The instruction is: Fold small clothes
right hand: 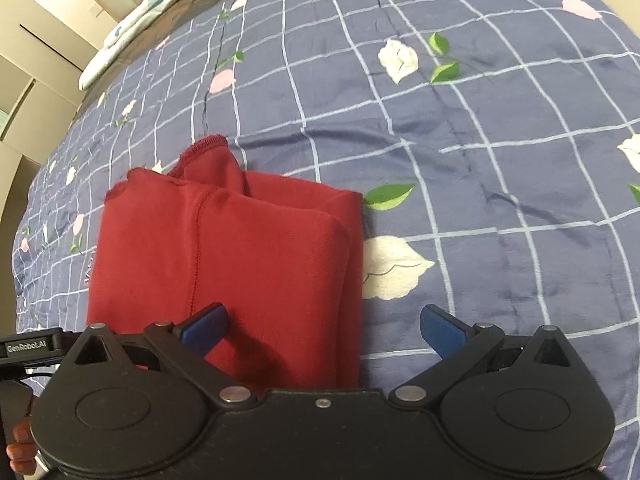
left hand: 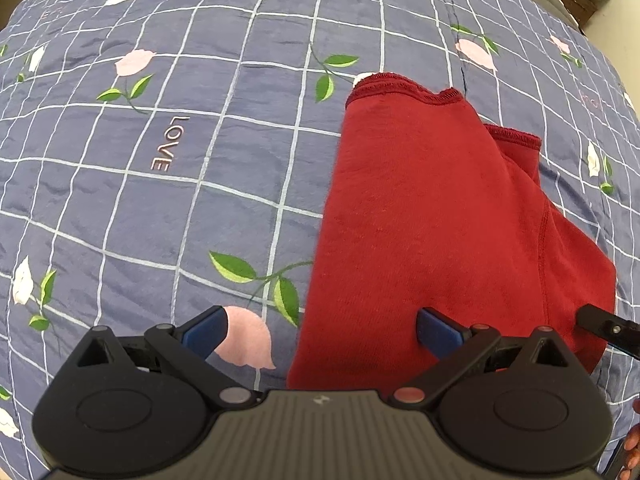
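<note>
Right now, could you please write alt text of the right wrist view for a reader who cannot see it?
A folded red garment lies on a blue checked bedspread with flowers. The right gripper hangs over its near right edge, jaws open, holding nothing. Part of the left gripper shows at the left edge.

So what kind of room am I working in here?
Most likely a bedroom: the red garment lies on a wide quilted floral bedspread, with a rolled blanket at its far edge and pale cabinet-like panels beyond.
</note>
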A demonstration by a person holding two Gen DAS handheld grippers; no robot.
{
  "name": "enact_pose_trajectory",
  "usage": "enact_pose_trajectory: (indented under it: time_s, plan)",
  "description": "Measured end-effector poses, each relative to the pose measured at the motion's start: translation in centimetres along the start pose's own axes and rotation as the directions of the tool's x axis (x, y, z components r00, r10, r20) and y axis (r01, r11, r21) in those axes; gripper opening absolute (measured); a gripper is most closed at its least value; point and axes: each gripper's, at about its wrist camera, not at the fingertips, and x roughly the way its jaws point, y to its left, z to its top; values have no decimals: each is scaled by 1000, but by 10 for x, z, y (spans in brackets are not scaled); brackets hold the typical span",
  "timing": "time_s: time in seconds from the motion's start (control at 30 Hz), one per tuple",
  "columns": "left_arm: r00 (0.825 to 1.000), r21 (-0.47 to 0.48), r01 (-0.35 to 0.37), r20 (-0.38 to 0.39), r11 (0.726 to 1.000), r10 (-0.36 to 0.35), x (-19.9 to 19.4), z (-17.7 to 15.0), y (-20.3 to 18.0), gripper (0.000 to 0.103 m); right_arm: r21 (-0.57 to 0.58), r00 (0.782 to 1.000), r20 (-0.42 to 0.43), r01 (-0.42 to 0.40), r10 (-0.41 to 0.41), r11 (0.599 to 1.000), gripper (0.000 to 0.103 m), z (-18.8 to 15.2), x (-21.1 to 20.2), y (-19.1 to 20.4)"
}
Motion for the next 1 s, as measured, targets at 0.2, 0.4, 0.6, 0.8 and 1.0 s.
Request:
enact_pose_trajectory:
  time_s: [0.2,0.4,0.6,0.8,1.0]
  plan:
    - [1000,1,3,-8,1000,-3,6,1,-2,103,20,999,-35,32,-31,999,102,-9,14,-2]
    - [1000,-12,12,-17,1000,-13,11,0,0,103,1,999,-26,46,-46,999,103,-13,18,0]
    - [1000,-20,17,-24,1000,-17,15,1,-1,103,-12,998,12,54,-54,998,103,-19,17,1]
    - [999,-22,21,-32,1000,-21,17,2,-2,103,-14,998,40,45,-44,999,103,-23,16,0]
    - [998,-31,35,-45,999,-36,19,5,0,103,-24,997,49,60,-58,998,103,-25,16,4]
